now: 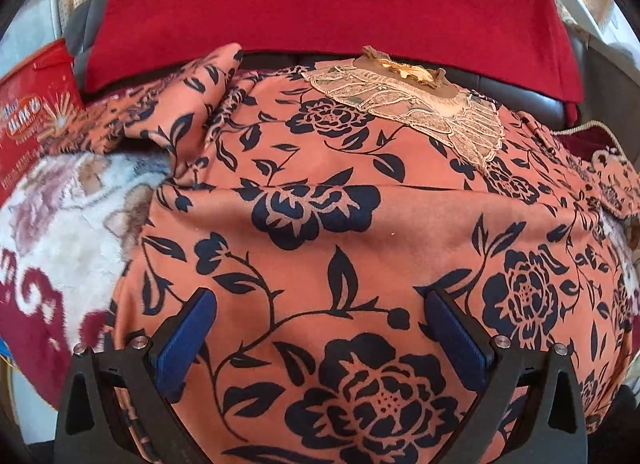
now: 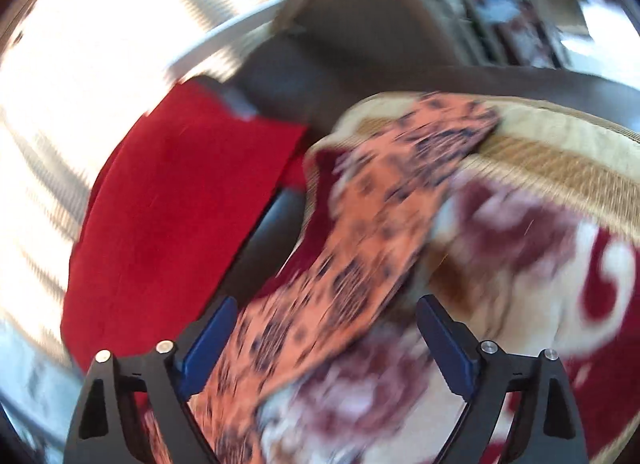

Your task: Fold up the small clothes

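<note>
An orange garment (image 1: 320, 224) printed with dark blue flowers lies spread over a patterned blanket, its lace neck panel (image 1: 420, 100) at the far edge. My left gripper (image 1: 320, 316) hovers just over the cloth with its blue pads (image 1: 188, 332) wide apart and nothing between them. One sleeve is bunched at the far left (image 1: 192, 104). In the blurred right wrist view, a strip of the same orange garment (image 2: 360, 232) runs diagonally across the blanket and passes by the left pad. My right gripper (image 2: 324, 328) stands open above it, its pads clear of the cloth.
A red cloth (image 1: 320, 4) is draped over a dark seat back behind the garment, also seen as red cloth (image 2: 172, 216) at left. The cream and maroon blanket (image 1: 60, 224) covers the surface. A red printed bag (image 1: 32, 116) sits at far left.
</note>
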{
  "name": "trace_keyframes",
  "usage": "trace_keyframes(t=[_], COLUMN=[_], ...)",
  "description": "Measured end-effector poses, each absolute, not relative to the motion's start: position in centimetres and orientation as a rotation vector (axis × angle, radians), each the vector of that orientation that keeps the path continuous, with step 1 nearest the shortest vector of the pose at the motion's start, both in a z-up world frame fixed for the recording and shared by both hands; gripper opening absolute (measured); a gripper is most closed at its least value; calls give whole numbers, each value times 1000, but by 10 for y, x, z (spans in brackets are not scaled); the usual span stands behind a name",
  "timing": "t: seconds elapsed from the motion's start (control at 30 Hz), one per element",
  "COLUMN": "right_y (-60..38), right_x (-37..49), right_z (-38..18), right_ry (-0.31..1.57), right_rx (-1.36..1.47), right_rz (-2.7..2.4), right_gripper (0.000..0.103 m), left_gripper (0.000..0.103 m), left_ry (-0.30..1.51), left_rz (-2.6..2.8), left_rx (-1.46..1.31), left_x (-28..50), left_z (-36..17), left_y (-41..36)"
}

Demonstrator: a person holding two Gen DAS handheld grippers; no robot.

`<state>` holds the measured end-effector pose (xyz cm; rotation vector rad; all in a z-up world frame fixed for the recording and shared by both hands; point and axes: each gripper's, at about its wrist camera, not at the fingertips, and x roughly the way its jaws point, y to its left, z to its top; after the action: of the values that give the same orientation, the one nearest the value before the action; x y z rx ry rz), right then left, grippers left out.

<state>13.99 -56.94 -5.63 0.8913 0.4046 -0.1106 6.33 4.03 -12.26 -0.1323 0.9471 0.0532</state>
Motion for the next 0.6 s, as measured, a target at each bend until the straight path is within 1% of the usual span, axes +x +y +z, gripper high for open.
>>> trace_keyframes(t=[0.1, 0.2, 0.27, 0.37, 0.43, 0.5, 0.6], right_y=[-598, -606, -610, -613, -608, -597, -549], right_x=[163, 182, 193, 204, 213, 220, 229], right_z=[-64, -69, -75, -73, -65, -48, -1], right_ry=[416, 430, 464, 500, 545, 551, 502], right_rx=[963, 954, 960, 927, 851, 768, 629], right_rz=[-145, -209, -267, -351, -387, -387, -274], right_gripper=[84, 74, 71, 60, 10, 10, 10], left_gripper=[103, 103, 103, 103, 103, 103, 103], left_ry=[951, 942, 934, 932, 936, 943, 956], left_rz=[41, 38, 40, 35, 27, 20, 9], left_rx=[-205, -211, -202, -211, -213, -218, -226], left_x=[64, 64, 64, 65, 66, 67, 67], left_z=[-127, -128, -128, -128, -128, -128, -127], left_y=[46, 47, 46, 48, 49, 50, 54])
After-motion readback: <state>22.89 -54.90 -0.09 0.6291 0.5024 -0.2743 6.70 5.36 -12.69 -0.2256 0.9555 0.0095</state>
